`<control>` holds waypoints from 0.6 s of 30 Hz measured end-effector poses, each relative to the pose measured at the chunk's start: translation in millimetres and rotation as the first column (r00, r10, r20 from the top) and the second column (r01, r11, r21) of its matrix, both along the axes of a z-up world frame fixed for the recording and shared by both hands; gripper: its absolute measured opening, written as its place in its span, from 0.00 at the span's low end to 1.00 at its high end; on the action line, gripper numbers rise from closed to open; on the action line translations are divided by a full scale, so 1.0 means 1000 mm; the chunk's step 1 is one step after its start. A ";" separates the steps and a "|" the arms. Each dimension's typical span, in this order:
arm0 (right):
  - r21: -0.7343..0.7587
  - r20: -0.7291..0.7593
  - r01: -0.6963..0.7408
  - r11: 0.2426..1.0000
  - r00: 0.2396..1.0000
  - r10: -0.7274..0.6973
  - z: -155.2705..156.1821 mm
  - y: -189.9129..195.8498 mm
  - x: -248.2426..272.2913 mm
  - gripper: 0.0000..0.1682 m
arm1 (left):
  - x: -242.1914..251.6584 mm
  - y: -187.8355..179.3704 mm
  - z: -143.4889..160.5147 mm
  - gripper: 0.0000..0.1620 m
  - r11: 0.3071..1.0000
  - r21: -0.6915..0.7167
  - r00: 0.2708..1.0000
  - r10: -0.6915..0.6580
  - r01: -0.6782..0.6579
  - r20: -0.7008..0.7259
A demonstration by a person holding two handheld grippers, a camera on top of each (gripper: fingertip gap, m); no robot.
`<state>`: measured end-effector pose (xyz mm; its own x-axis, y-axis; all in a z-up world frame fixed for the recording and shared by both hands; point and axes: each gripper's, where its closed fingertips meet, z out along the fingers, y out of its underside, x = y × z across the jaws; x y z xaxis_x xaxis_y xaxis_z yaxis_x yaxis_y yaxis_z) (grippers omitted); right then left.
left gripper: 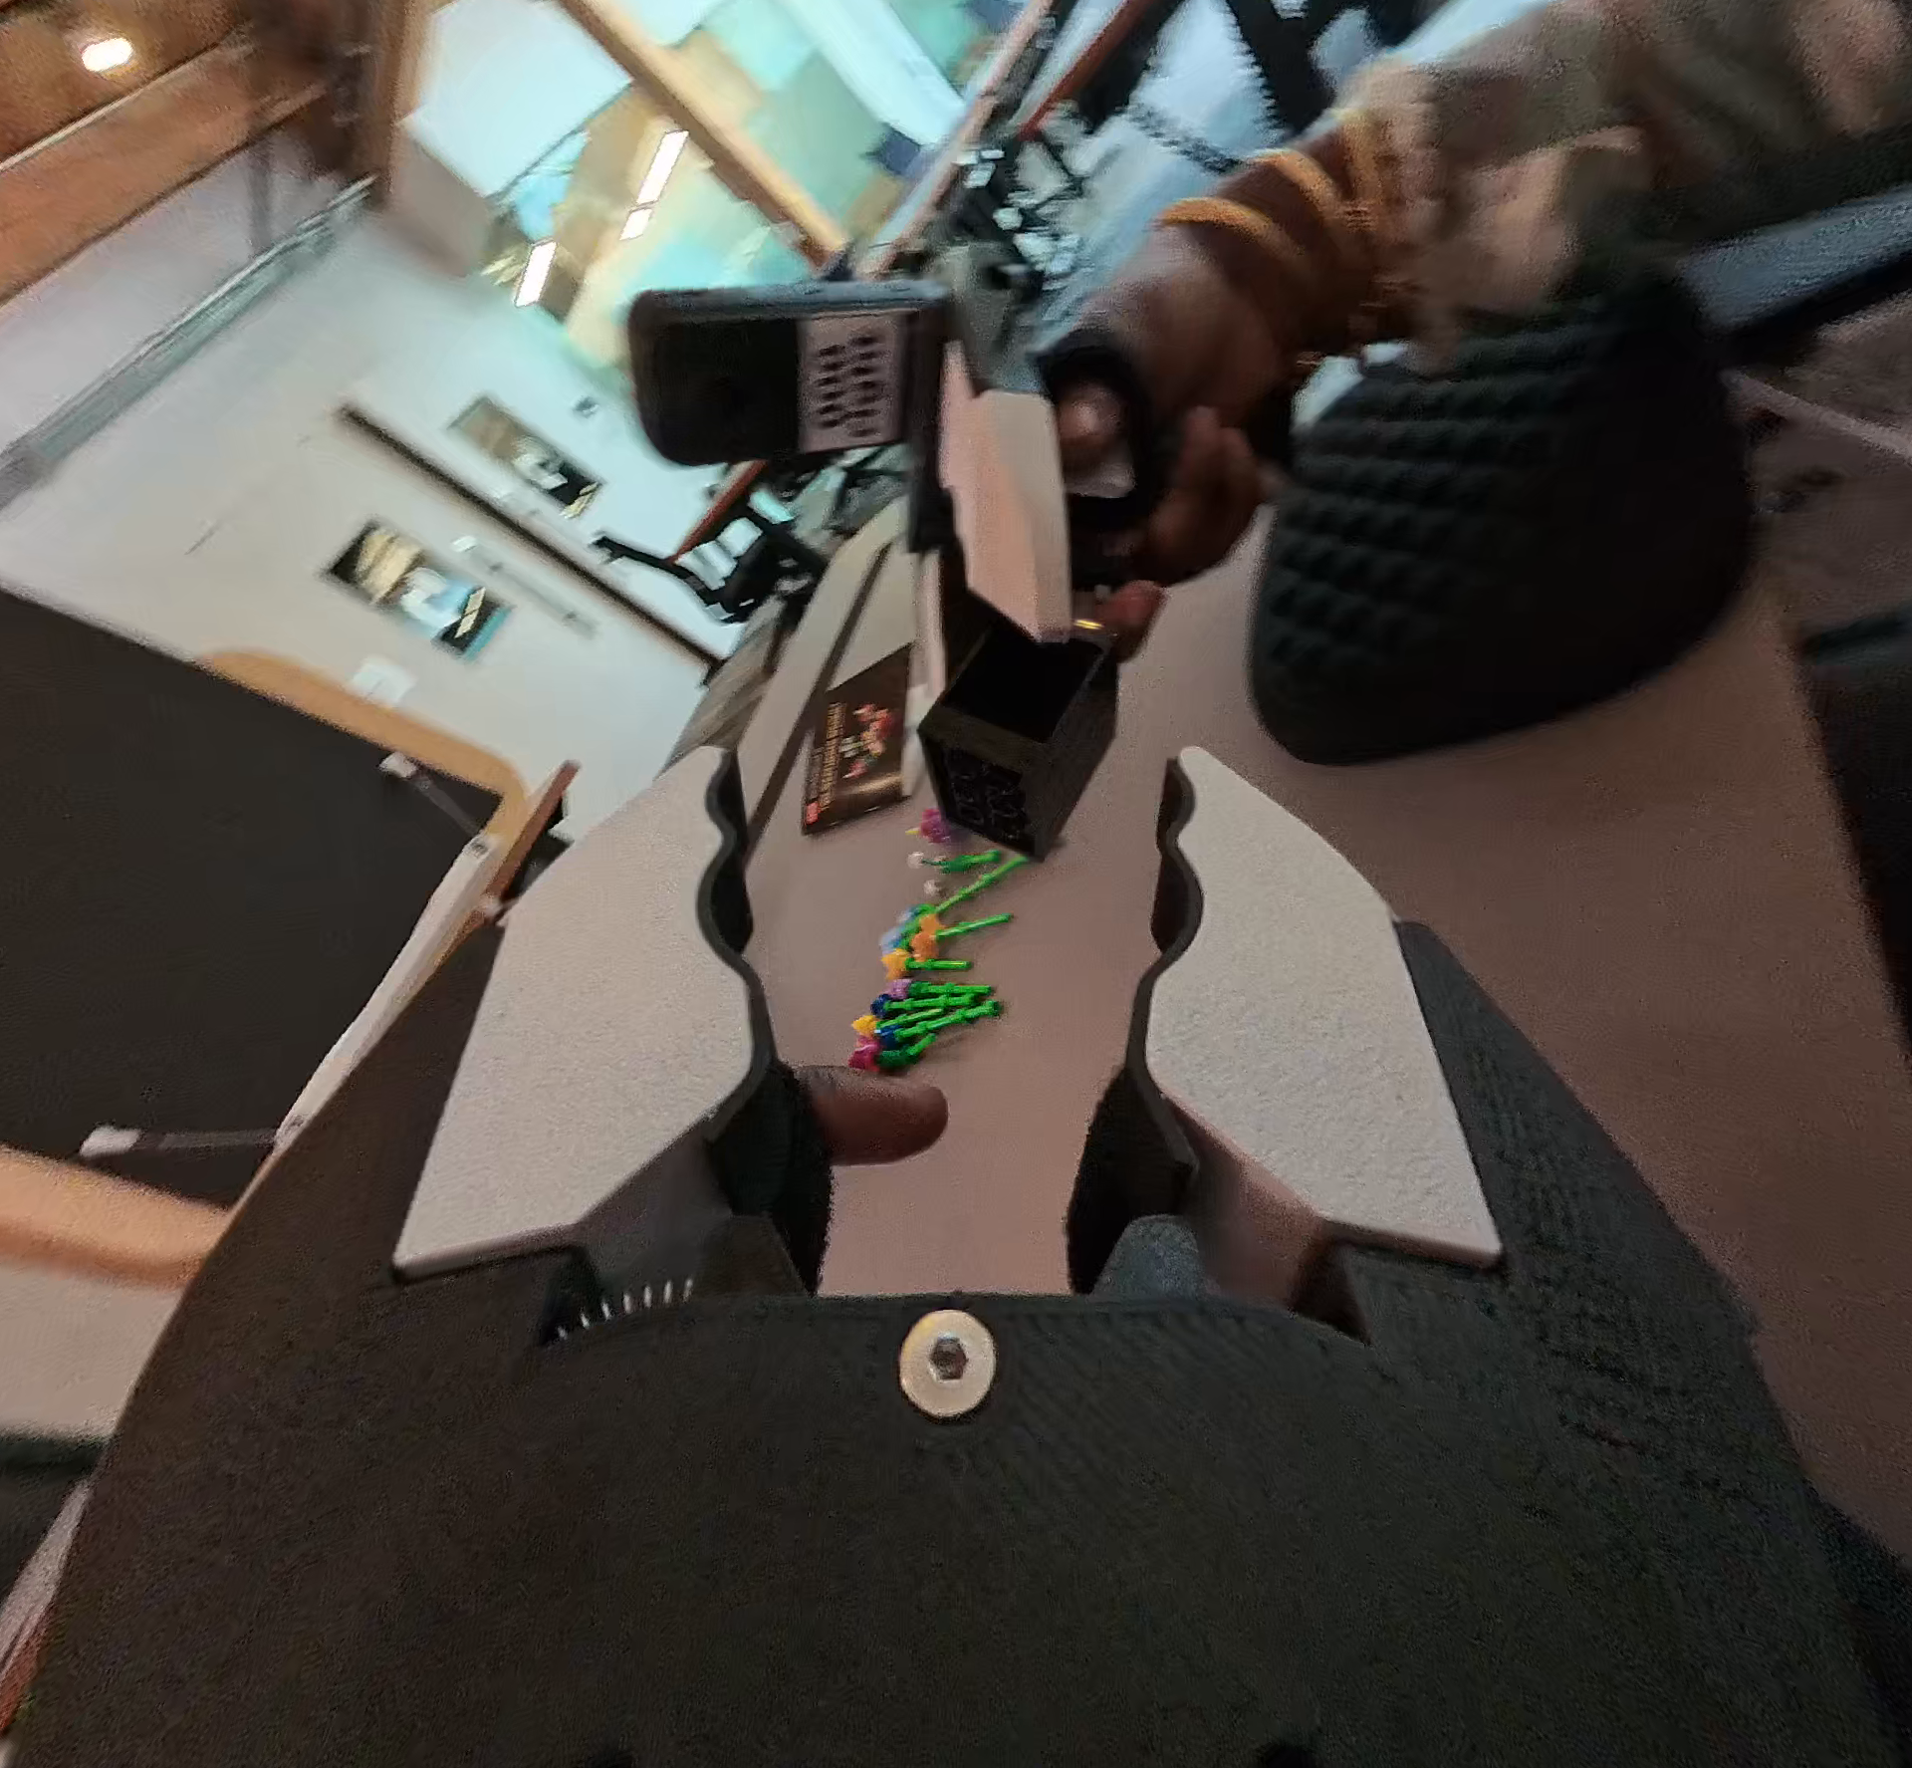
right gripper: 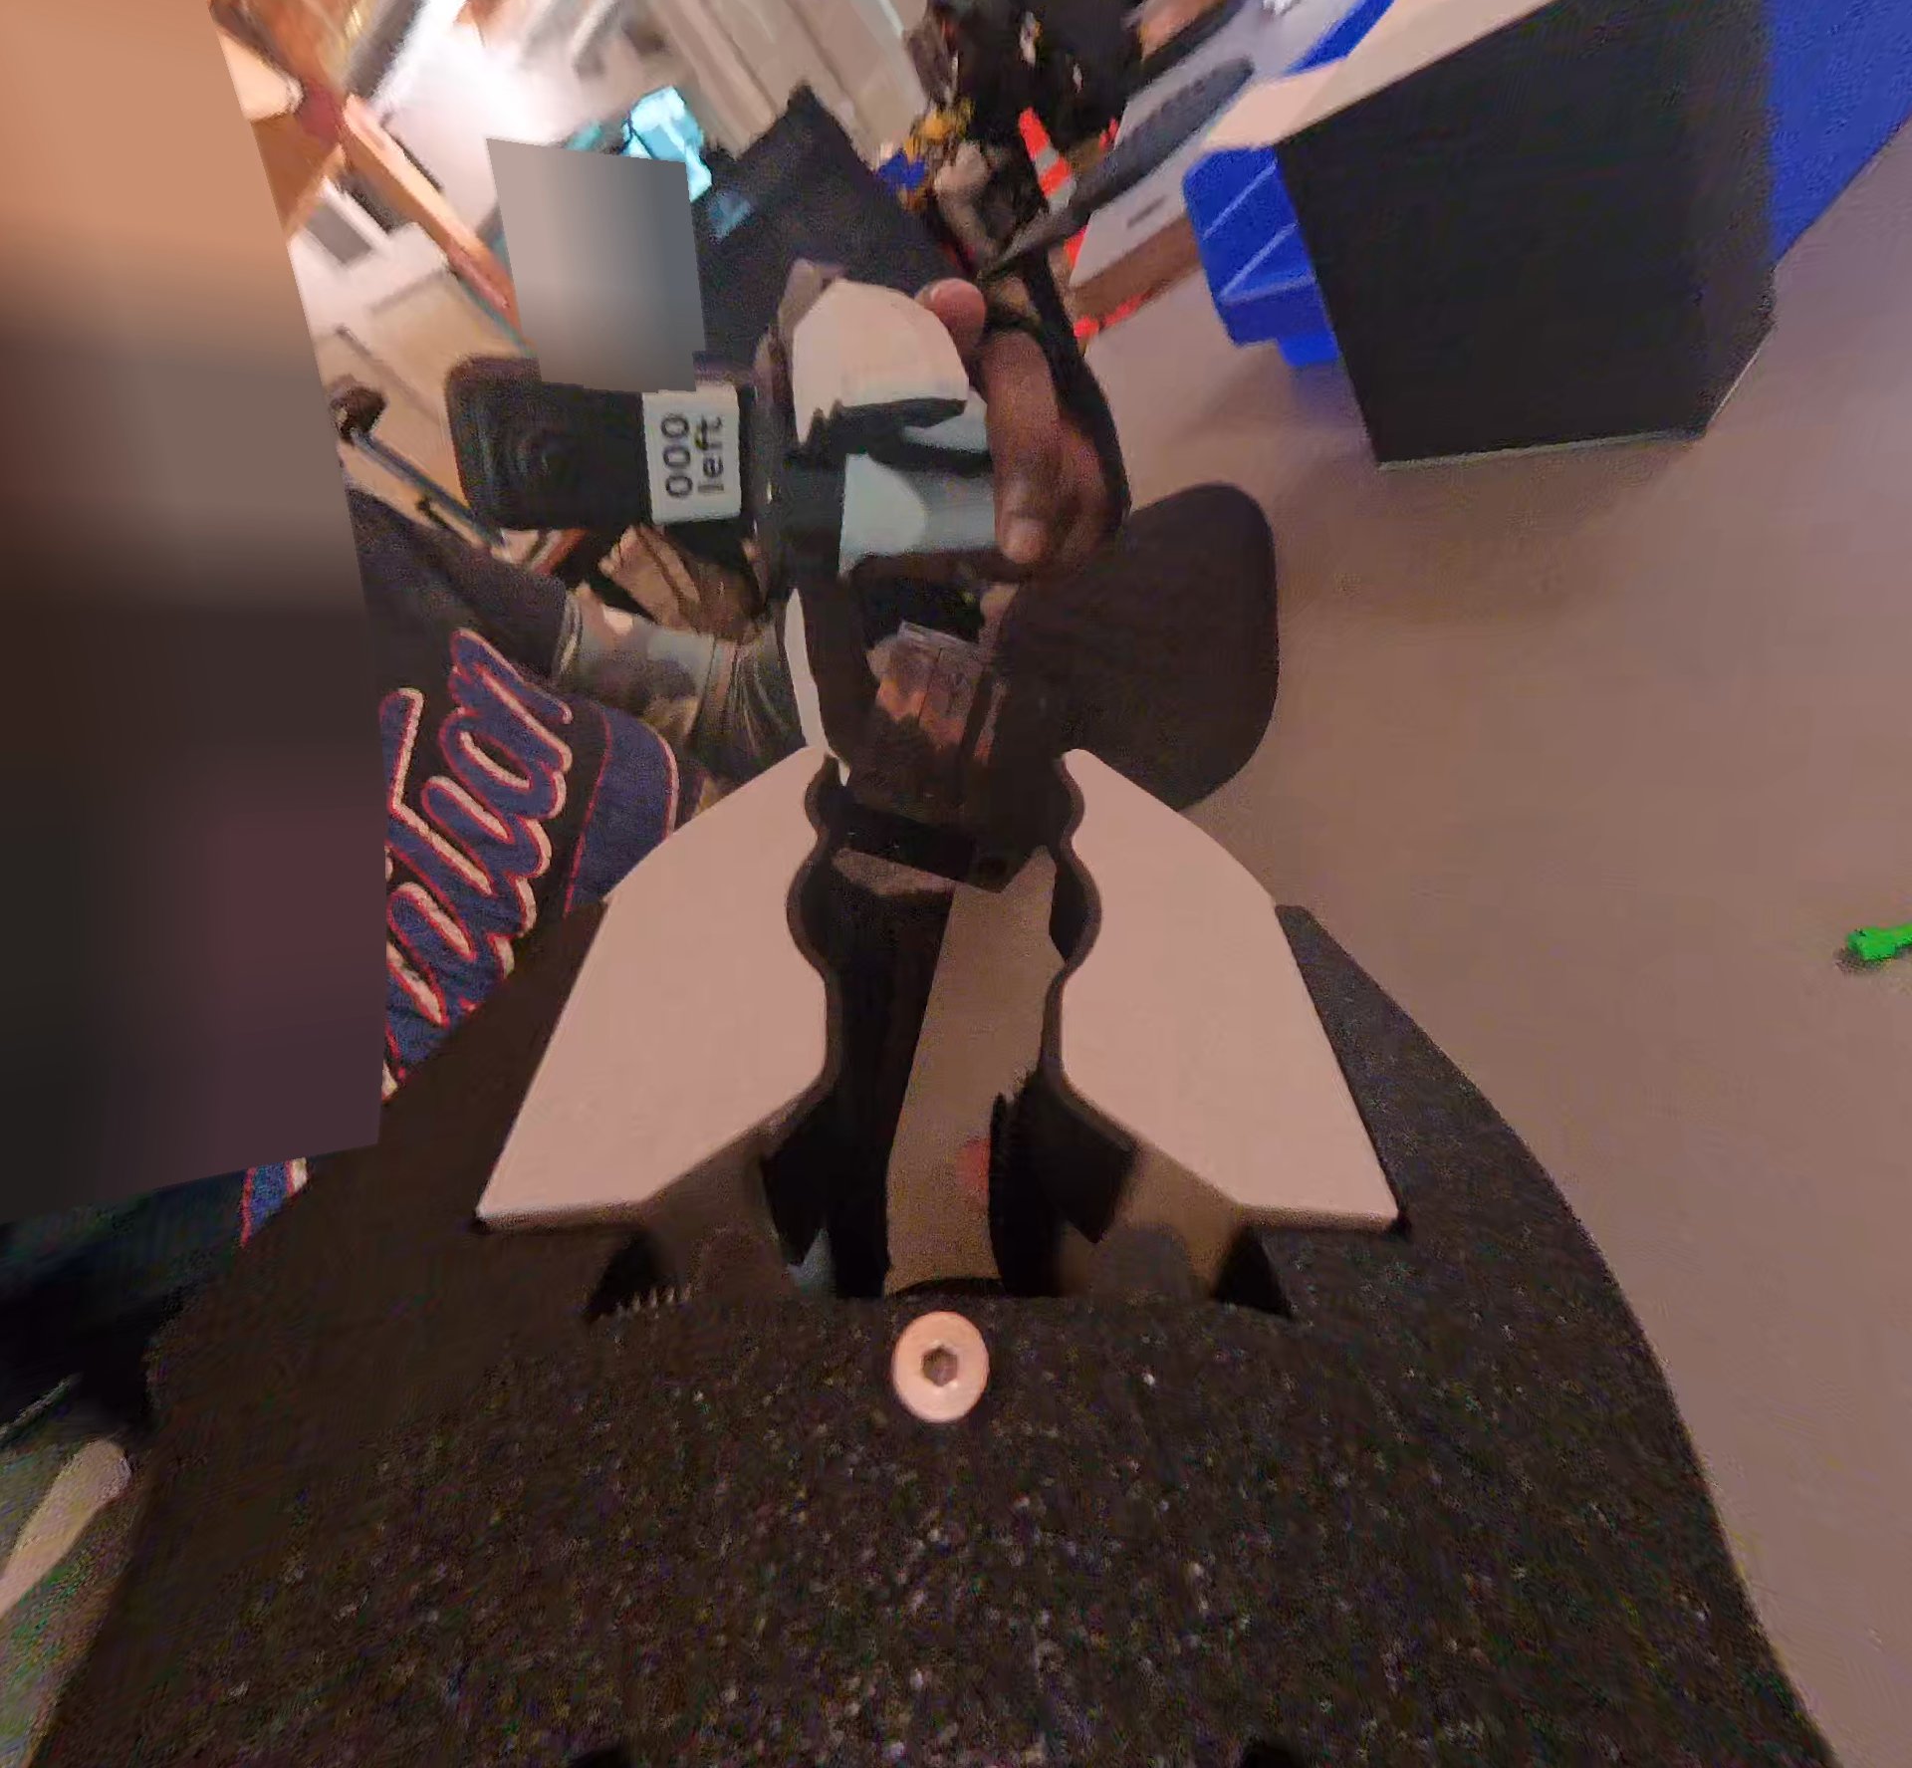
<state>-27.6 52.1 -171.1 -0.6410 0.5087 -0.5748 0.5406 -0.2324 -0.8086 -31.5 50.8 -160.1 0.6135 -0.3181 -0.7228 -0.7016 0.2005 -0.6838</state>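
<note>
My left gripper (left gripper: 957,787) is open and empty, held low over the grey table (left gripper: 1345,942). Between its fingers, farther on, several toy flowers (left gripper: 931,978) with green stems and coloured heads lie in a row. Beyond them stands a small black open-topped box (left gripper: 1019,746), tilted. My right gripper (left gripper: 1055,627) comes down onto the box's rim, held by a hand. In the right wrist view, my right gripper (right gripper: 942,787) is closed on the black box (right gripper: 900,849). The left gripper (right gripper: 890,435) shows beyond it, facing it.
A black dimpled dome-shaped object (left gripper: 1490,528) lies on the table to the right of the box. A dark printed card (left gripper: 859,746) lies left of the box. One green stem (right gripper: 1878,942) lies apart at the right. A black cabinet and blue bins (right gripper: 1262,249) stand behind. Only a small space, under 4 cm, lies between the two pairs of fingers.
</note>
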 end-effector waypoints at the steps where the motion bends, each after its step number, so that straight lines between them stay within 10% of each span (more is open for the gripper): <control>1: 0.039 0.023 -0.040 0.998 0.999 0.039 -0.004 -0.004 0.002 0.23 | 0.004 -0.006 -0.003 0.45 0.998 -0.030 0.998 -0.049 0.048 -0.029; 11: 0.123 0.043 -0.220 0.968 0.975 0.217 0.004 -0.025 0.003 0.23 | 0.015 -0.005 -0.016 0.18 0.994 -0.050 0.995 -0.099 0.098 -0.027; 15: 0.145 -0.216 -0.067 0.987 0.972 0.098 0.022 -0.016 -0.011 0.26 | 0.009 -0.006 -0.003 0.17 0.989 -0.064 0.951 -0.109 0.133 0.289; 18: 0.124 -0.556 0.199 0.972 0.826 -0.098 0.049 0.000 -0.018 0.35 | 0.004 -0.010 0.011 0.17 0.964 -0.041 0.767 -0.183 0.263 0.615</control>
